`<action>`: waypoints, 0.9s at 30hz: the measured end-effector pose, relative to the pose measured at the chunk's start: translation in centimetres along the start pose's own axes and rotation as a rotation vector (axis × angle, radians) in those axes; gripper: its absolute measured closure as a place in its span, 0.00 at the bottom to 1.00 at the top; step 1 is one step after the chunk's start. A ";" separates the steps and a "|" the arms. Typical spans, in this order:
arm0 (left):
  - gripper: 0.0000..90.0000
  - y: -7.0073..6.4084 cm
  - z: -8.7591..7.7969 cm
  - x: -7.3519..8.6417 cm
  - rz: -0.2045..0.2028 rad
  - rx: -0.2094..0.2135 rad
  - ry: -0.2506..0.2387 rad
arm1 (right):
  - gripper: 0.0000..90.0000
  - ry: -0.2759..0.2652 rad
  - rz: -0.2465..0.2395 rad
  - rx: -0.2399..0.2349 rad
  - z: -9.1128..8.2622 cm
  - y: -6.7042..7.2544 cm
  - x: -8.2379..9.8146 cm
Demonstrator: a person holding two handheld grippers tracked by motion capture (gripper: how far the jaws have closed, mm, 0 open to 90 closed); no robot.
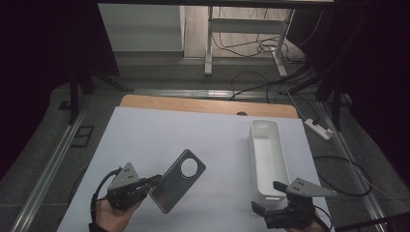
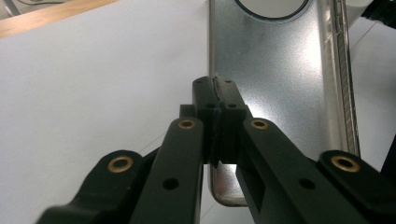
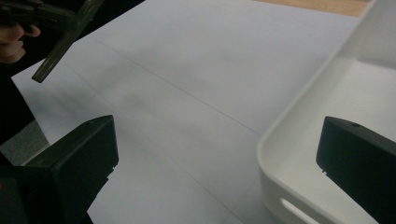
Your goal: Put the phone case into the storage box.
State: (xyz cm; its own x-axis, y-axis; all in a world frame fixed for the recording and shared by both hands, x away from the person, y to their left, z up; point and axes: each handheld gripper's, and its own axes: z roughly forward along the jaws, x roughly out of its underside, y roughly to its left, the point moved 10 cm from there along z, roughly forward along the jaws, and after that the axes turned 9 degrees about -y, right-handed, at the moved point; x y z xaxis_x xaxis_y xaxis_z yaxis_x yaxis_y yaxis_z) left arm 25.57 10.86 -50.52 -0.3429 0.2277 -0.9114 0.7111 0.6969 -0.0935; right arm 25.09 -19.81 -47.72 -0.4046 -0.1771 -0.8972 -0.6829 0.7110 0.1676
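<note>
A silvery phone case (image 1: 178, 181) with a round camera hole hangs tilted above the white sheet at the near left. My left gripper (image 1: 155, 182) is shut on its near edge; in the left gripper view the jaws (image 2: 215, 91) pinch the case's rim (image 2: 280, 70). My right gripper (image 1: 267, 195) stands open at the near right, one jaw over the near end of a long white tray (image 1: 253, 154). The right gripper view has the gripper's gap (image 3: 217, 154) spanning the tray's rounded corner (image 3: 299, 116). The case's edge (image 3: 65, 39) appears there at top left.
A white sheet (image 1: 193, 140) covers the table, with a strip of bare wood (image 1: 208, 104) along the far edge. The tray looks empty. Beyond the table are floor cables, a power strip (image 1: 319, 128) and white desk legs (image 1: 209, 43).
</note>
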 end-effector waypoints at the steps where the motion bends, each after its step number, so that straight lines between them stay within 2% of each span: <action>1: 0.99 -0.1 0.1 -0.1 0.000 0.003 -0.002 | 0.00 0.006 -0.002 -0.009 0.4 0.3 0.0; 20: 0.99 -1.1 2.0 -1.5 0.008 0.045 -0.018 | 0.00 0.055 0.017 -0.127 5.7 3.5 -0.7; 27: 0.99 -1.6 2.8 -1.9 0.014 0.056 -0.023 | 0.00 0.076 0.057 -0.156 7.3 4.5 -1.0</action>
State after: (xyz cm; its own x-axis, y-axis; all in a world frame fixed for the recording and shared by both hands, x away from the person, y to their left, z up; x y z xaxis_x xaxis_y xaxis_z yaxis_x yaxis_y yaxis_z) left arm 26.82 7.41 -49.77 -0.3194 0.2210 -0.9215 0.7493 0.6543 -0.1028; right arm 26.86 -11.42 -49.08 -0.4859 -0.1945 -0.8521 -0.7412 0.6084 0.2837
